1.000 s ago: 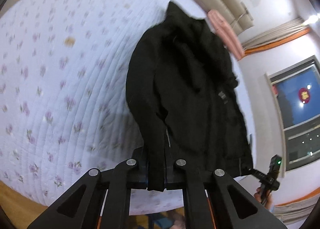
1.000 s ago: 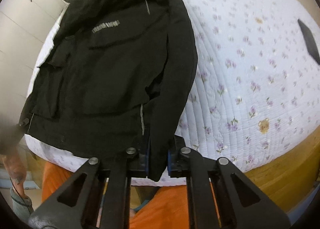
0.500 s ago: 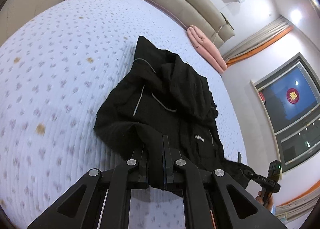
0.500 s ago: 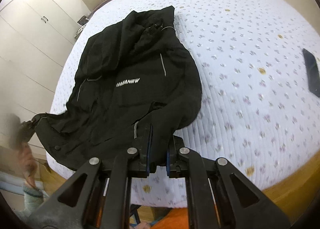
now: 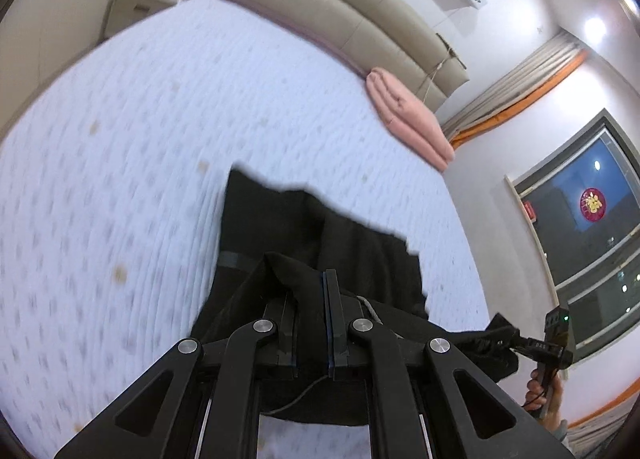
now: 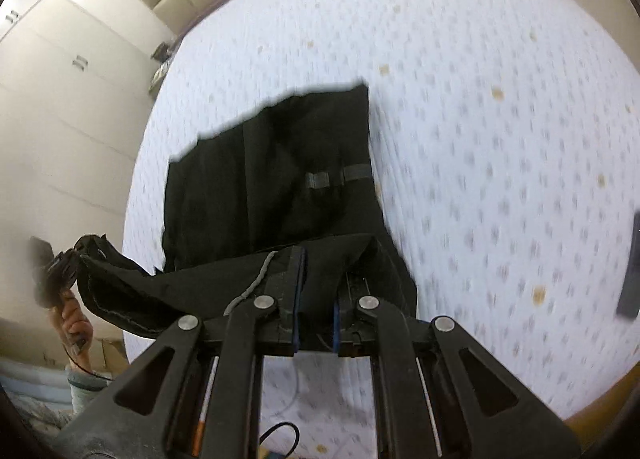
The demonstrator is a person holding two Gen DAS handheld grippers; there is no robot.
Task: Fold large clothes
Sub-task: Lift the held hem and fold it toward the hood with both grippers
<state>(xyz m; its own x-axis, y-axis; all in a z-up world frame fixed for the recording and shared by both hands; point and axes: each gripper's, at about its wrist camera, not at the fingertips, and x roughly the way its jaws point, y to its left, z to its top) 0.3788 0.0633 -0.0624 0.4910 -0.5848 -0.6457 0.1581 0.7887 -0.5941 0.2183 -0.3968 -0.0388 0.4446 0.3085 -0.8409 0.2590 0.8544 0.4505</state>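
I see the black jacket (image 5: 320,243) lying on the quilted bed (image 5: 140,179), its near edge lifted and doubled over the rest. My left gripper (image 5: 316,299) is clamped on that lifted edge, fingers pressed together on the cloth. My right gripper (image 6: 318,291) pinches the same edge further along, jaws tight on fabric too. A folded pink blanket (image 5: 408,115) sits at the far side by the headboard (image 5: 340,11). A dark flat object (image 6: 630,267) lies on the bed to the right.
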